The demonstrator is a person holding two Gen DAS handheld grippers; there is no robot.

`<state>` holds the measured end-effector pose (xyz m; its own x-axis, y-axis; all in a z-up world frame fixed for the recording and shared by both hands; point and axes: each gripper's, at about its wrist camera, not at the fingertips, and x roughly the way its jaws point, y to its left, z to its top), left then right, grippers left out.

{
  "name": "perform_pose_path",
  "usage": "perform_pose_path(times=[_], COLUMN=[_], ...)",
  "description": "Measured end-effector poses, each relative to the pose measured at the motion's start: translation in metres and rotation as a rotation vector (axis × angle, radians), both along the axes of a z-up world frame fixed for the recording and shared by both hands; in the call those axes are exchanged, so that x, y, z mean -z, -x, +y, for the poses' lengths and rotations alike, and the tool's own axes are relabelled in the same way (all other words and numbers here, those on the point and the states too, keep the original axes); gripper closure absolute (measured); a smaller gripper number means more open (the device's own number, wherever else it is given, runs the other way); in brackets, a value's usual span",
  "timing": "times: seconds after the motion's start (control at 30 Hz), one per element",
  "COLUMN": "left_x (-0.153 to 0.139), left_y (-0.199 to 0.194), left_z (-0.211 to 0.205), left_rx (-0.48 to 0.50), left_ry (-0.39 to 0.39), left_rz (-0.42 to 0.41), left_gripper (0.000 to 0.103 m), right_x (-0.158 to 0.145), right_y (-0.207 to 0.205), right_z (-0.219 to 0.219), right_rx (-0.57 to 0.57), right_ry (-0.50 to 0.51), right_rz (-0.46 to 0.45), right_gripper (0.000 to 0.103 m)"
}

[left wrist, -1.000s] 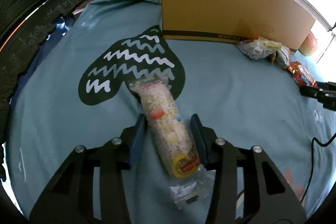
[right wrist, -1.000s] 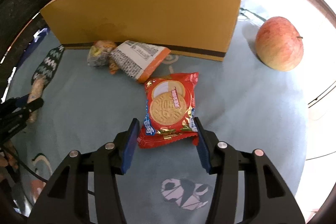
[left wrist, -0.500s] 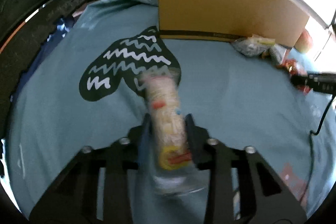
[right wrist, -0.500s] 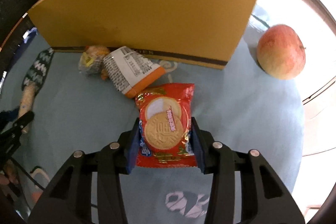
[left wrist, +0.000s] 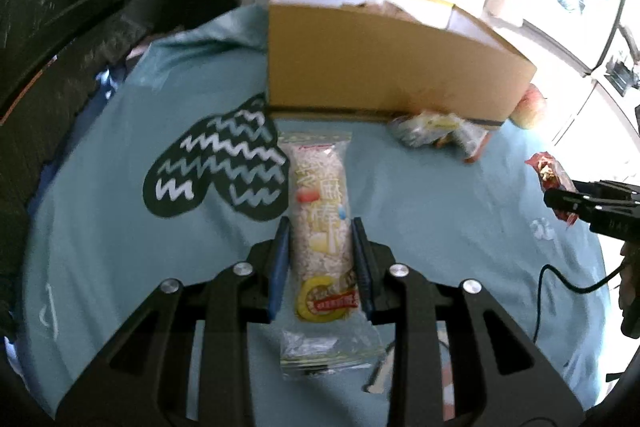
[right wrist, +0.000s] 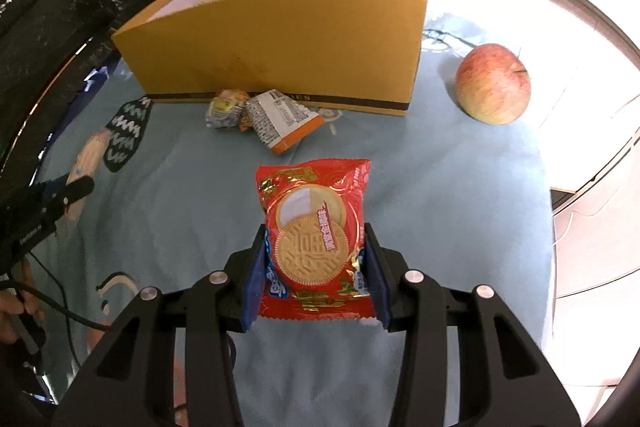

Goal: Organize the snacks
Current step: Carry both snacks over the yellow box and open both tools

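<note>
Clear rice bar (left wrist: 320,223), red biscuit pack (right wrist: 316,239): each pinched, apparently lifted.

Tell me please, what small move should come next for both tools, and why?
Probably carry both forward over the yellow box and release. The left tool is shut on the rice bar, the right tool on the red biscuit pack, and the box is open-topped.

Bright window glare blows out the right; fisheye edges darken, slight blur.
</note>
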<state>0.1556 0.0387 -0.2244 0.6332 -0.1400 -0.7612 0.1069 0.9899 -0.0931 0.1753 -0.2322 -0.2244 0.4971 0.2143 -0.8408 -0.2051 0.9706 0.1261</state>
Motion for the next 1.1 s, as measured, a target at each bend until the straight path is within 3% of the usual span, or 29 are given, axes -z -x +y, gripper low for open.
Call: perform_pose_path(times=[0.3,0.53,0.67,0.83,1.0,1.03,1.07,1.1], left_x=[-0.059,-0.164,-0.205,-0.215,-0.200,-0.194,-0.187,-0.173], left_y=[0.011,-0.024,-0.059,-0.098,-0.135,-0.143,-0.150,-0.165], left_z=[-0.019,-0.038,-0.050,-0.072,-0.085,-0.086,-0.086,-0.084], left_rx=[0.044,0.077,0.055,0.055,0.047,0.032,0.013,-0.042], left_ry=[0.025,0.064,0.084,0.062,0.105,0.099,0.089,0.084], left_rz=[-0.112,-0.305,-0.342,-0.344,-0.298,-0.298,-0.295,-0.270], left_gripper=[0.074,0.074,0.074,0.074,0.071,0.065,0.026,0.005], right_x=[-0.068,-0.174,-0.220,-0.234,-0.221,-0.217,-0.207,-0.193], right_y=[0.022,0.012,-0.017,-0.068,-0.111,-0.118,-0.131,-0.144], right_z=[-0.012,-0.019,-0.020,-0.021,-0.012,-0.009,-0.006,-0.002], right_rx=[0.010,-0.032,-0.047,-0.035,-0.017,-0.010,-0.006,-0.003], right_ry=[-0.032,-0.029,0.001,0.019,0.016,0.025,0.040,0.082], right_rz=[-0.133,-0.354,-0.439,-0.446,-0.443,-0.446,-0.440,-0.409], right_gripper=[0.058,0.058,0.058,0.058,0.058,0.058,0.057,0.037])
